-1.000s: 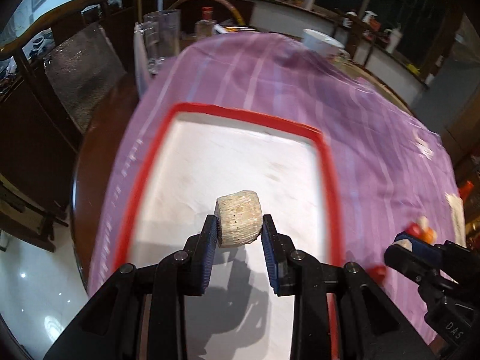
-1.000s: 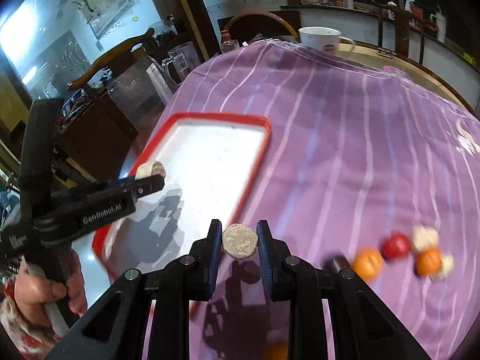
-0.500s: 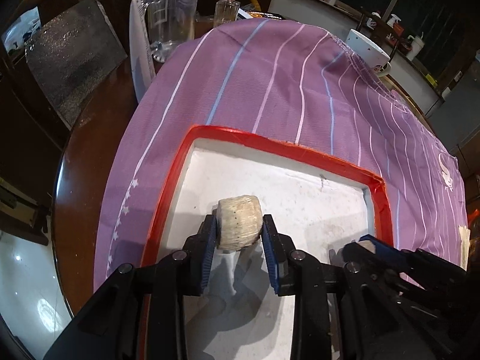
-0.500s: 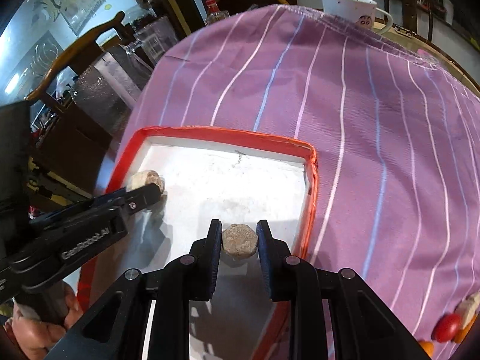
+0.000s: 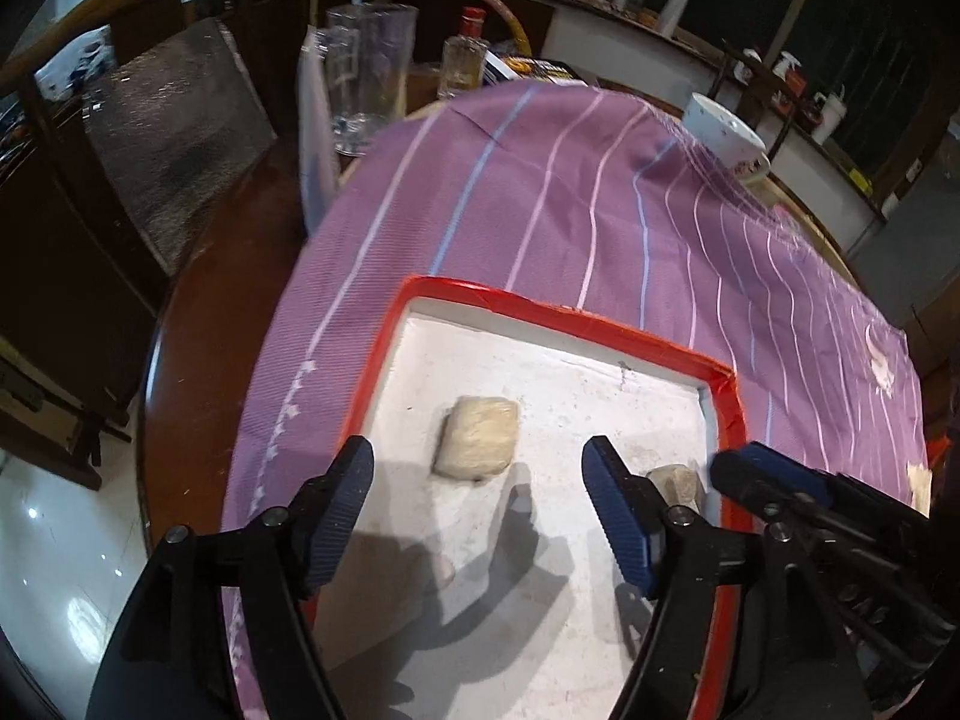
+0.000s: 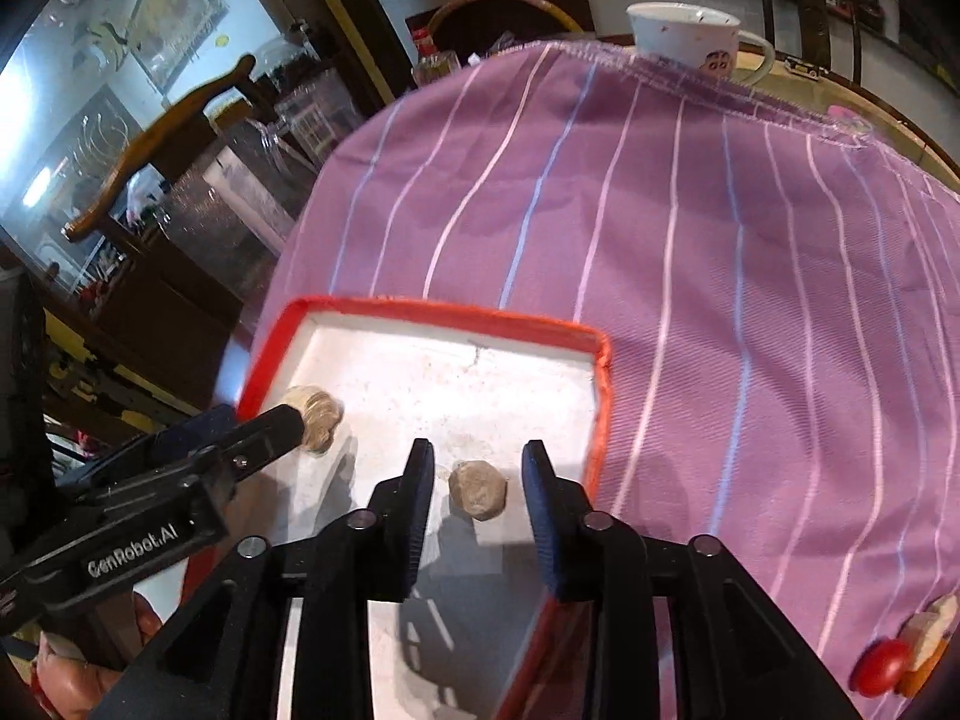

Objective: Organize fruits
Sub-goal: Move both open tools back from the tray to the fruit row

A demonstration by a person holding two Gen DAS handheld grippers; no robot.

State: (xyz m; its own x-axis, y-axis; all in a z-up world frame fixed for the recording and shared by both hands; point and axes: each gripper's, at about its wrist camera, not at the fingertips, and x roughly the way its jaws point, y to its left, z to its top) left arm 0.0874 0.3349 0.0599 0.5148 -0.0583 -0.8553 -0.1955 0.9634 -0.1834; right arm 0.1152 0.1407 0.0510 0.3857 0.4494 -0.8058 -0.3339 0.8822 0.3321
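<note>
Lying in the red-rimmed tray (image 5: 729, 414), the larger beige lump (image 5: 477, 437) rests lengthwise away from the camera between the left gripper (image 5: 477, 465)'s opening jaws, untouched. Right wrist view alone shows red and orange fruits (image 6: 894, 663) on the purple cloth (image 6: 720, 240); there the right gripper (image 6: 477, 468) is opening around a smaller round lump (image 6: 478, 489).

Table: round dark wooden table (image 5: 198, 312), under a purple striped cloth (image 5: 600, 210)
Chair: curved wooden chair (image 5: 120, 90), upper left of the left wrist view
Floor: glossy pale floor (image 5: 54, 540), lower left
Wall: framed picture (image 6: 174, 6), upper left of the right wrist view
Counter: long counter (image 5: 690, 42), top right
</note>
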